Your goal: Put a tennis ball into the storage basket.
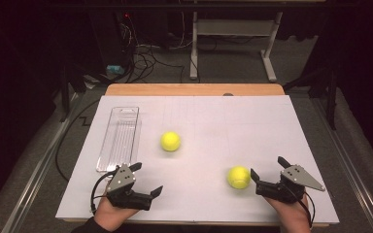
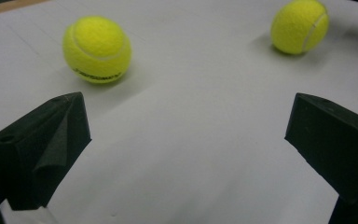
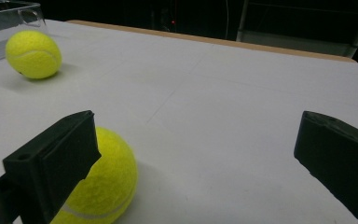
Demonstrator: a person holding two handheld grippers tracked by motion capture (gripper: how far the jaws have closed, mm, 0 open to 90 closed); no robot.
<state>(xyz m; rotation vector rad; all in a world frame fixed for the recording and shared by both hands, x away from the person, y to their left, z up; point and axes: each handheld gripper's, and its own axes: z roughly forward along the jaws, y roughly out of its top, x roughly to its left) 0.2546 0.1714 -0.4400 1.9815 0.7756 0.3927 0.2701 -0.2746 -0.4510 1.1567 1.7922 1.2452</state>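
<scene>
Tray (image 1: 119, 138): we find it on the table (image 1: 252, 121), far left;
Far ball (image 1: 170, 141): just right of the tray;
Near ball (image 1: 238, 177): right, just beside the right gripper (image 1: 269, 171).

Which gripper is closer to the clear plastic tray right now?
Left. The left gripper sits just below the near end of the clear plastic tray, jaws open. The right gripper is far across the white board, beside the nearer tennis ball, jaws open too.
</scene>
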